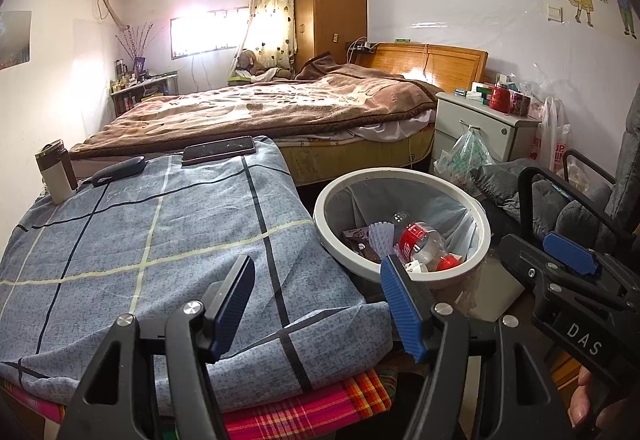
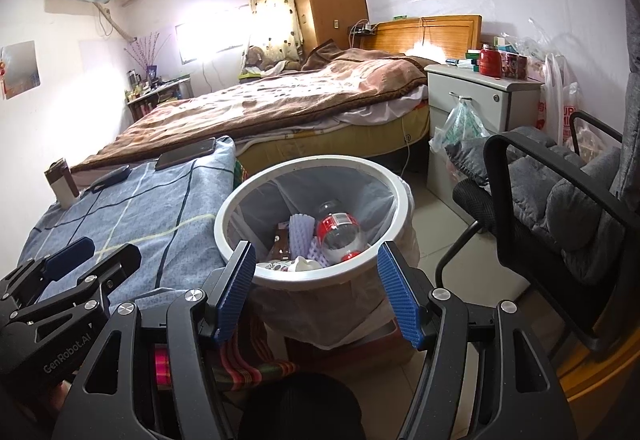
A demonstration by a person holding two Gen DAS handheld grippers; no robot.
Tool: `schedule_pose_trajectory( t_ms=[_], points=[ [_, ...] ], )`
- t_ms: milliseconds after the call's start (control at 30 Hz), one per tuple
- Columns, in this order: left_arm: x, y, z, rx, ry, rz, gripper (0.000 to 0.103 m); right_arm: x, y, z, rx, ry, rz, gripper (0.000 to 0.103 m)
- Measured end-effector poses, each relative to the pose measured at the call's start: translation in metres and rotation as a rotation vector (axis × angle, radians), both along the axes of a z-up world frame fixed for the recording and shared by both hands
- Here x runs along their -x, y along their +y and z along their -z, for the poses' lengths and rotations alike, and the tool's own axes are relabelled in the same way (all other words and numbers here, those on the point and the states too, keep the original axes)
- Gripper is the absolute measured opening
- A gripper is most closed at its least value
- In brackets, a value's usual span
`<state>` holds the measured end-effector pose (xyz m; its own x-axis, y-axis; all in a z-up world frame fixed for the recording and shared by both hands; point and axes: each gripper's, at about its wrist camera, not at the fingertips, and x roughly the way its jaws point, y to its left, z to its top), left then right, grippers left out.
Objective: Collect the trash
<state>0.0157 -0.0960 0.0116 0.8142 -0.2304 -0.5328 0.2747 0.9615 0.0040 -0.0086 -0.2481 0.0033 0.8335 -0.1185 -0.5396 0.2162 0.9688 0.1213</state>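
One bottle point(image 2: 340, 236) slanted in bin point(image 2: 394, 179), cap down

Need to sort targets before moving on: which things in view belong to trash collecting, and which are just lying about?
Job:
- white bin
- cola bottle in it
- purple liner in it

Lying about:
- phone
- dark case
- flask
- red jar

Each tool point(image 1: 318, 306) is black plastic with ribbed blue pads point(image 2: 236, 294), silver screws, and white "DAS" and "GenRobot.AI" lettering.
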Motion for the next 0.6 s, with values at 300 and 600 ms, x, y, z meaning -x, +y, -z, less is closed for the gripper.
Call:
schedule_pose_trajectory(
  t_ms=[300,600],
  points=[
    [-0.0007,0.0011,-0.0006,0.004,0.002,-0.003,0.068,-0.0002,0.002,0.0003,0.003,0.0,-0.001,0.065],
    [-0.0014,0.0033,-0.0007,0.006,0.005,-0.005,0.068,-0.0003,0.0024,0.0,0.003,0.001,-0.001,0.065]
  ],
)
